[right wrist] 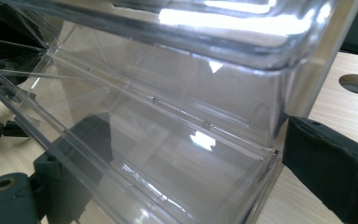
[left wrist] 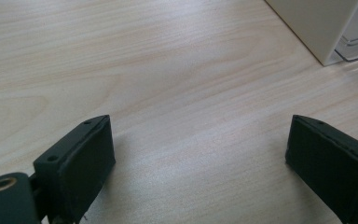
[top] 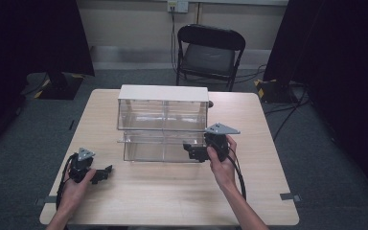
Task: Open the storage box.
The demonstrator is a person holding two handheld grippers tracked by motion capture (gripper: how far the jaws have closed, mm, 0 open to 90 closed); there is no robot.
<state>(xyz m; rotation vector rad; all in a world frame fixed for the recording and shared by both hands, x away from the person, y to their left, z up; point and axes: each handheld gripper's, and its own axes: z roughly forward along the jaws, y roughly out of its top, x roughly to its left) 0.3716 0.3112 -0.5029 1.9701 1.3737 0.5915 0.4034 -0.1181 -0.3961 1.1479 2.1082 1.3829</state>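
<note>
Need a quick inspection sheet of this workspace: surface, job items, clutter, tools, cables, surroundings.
Surface: light wood table, bare where visible; round hole near its far edge.
Job's things: clear plastic drawer unit with white top, mid-table; lower drawer pulled out.
Clutter: nothing seen.
Tools: left tool open over bare table, holding nothing. Right tool open, jaws either side of the lower drawer's wall, one seen through the plastic; contact unclear.
Cables: one trails from each tool; floor cables right of table.
Surroundings: black folding chair behind table, wall socket, dark curtains, grey carpet.
</note>
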